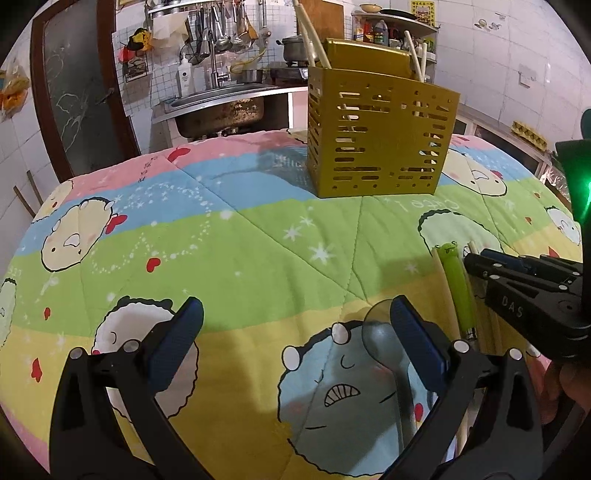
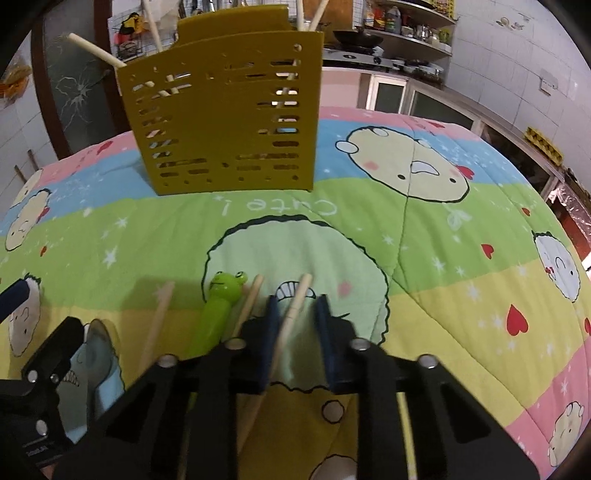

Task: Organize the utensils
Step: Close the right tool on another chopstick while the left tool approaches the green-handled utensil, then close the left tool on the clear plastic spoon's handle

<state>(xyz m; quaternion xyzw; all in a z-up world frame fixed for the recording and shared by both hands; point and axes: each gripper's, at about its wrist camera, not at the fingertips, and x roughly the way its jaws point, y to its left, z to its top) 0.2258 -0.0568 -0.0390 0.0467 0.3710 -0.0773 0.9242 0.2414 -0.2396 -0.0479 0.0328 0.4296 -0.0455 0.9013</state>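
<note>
Chopstick (image 2: 295, 306) lies on quilt (image 2: 443, 229), running between pads of right gripper (image 2: 297, 328); jaws narrow, pads close to either side, but a gap shows on each side in the right wrist view, so contact w/ stick is not confirmed, frame blurred there. Lower end of stick hidden under gripper body. Just left of it: second chopstick (image 2: 251, 302), then frog-head green utensil (image 2: 218, 314), then third stick (image 2: 159, 321); all lower ends cut off by gripper frame. In left wrist view the green handle (image 1: 460, 284) is partly blocked by right gripper body (image 1: 476, 264). Left gripper (image 1: 295, 336) is wide open, nothing between pads; grey spoon (image 1: 380, 336) lies beside its right pad, handle partly hidden behind that finger. Gold slotted holder (image 1: 380, 136) stands upright on quilt, well apart from loose utensils; several pale chopsticks (image 1: 314, 40) lean inside, no. unclear through slots. Surface: cartoon quilt w/ pink, blue, green, yellow bands. Bkgd: steel sink (image 1: 221, 107), hanging ladles (image 1: 225, 29), pot (image 1: 293, 48), shelf w/ bottles (image 1: 380, 31), tiled walls.
</note>
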